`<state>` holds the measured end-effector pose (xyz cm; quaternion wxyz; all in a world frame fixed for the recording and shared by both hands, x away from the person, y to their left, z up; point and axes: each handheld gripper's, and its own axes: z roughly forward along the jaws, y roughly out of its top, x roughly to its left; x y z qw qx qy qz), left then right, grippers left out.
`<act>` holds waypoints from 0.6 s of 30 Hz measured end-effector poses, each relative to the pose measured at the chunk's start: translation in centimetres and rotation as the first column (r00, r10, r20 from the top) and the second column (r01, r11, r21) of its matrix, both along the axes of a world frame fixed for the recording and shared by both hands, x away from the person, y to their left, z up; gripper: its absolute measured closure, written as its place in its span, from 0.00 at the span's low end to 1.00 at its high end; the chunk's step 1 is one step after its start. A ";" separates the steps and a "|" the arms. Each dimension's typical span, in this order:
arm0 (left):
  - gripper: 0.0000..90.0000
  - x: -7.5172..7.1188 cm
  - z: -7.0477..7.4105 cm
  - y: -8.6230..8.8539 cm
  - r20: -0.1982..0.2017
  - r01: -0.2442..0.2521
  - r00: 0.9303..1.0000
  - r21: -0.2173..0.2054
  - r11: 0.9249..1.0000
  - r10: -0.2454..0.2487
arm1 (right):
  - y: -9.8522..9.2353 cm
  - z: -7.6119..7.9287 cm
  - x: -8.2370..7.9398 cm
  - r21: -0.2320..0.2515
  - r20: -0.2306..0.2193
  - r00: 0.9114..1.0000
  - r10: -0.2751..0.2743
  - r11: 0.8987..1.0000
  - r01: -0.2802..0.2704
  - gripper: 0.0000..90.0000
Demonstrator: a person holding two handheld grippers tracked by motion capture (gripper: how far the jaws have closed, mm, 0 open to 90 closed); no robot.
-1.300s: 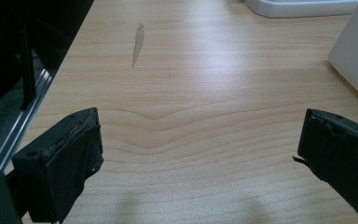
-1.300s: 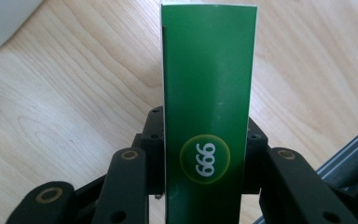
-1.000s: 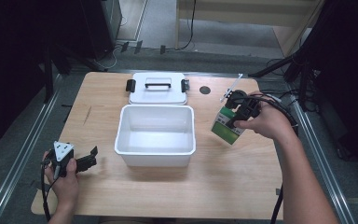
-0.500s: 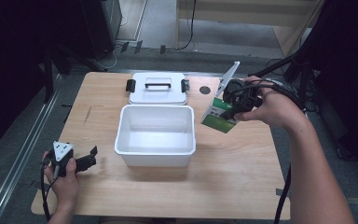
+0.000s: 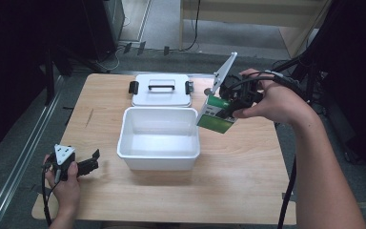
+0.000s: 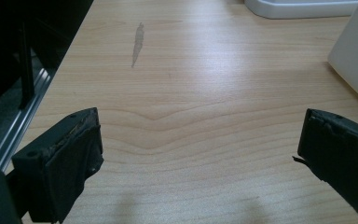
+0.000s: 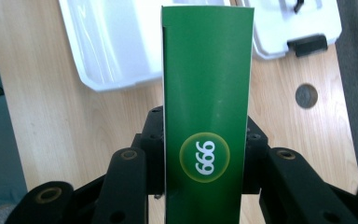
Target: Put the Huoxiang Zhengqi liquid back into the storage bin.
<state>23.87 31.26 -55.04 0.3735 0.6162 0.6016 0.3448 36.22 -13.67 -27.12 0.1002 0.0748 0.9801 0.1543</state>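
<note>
Holding a green box (image 5: 215, 114) clamped between its two jaws, the right gripper (image 5: 232, 101) hangs in the air just beyond the right rim of the open white tub (image 5: 158, 164). In the right gripper view the box (image 7: 207, 107) runs straight out along the jaws, its long axis pointing away from the hand, with a round "999" mark on the narrow face that looks up at the camera. From above, that long axis slants down and to the left, so the free end of the box sits just past the tub's near-right wall and tips toward the hollow inside.

What the coming move turns on, as I judge it, is that the tub's open mouth lies to the left of the box and below it, very near, so a short carry leftward and a lowering would bring the box inside. The slant should let the leading end clear the rim.

The white lid (image 5: 161, 89) with its black handle lies flat behind the tub, touching or nearly touching its far wall, out of the way of that path.

The left gripper (image 5: 86, 163) rests low on the wooden table (image 5: 248, 171) well to the left of the tub, jaws spread wide apart with nothing between them, and is the farther of the two from the box.
</note>
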 end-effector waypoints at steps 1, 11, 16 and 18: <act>0.01 0.0 0.0 0.0 0.000 0.000 1.000 -0.001 1.000 0.000 | 0.3 0.1 -0.1 0.004 -0.001 1.000 0.007 1.000 -0.007 0.71; 0.01 0.0 0.0 0.1 -0.001 -0.003 1.000 -0.010 1.000 0.003 | 3.6 1.1 -0.7 0.024 -0.004 0.995 0.104 0.994 -0.104 0.71; 0.01 0.0 0.0 0.1 -0.001 -0.001 1.000 -0.006 1.000 0.001 | 5.4 1.1 -0.6 0.015 -0.001 0.991 0.134 0.991 -0.134 0.71; 0.01 0.0 0.0 0.1 -0.001 -0.001 1.000 -0.006 1.000 0.001 | 5.7 1.1 -0.6 0.015 -0.002 0.991 0.134 0.991 -0.133 0.71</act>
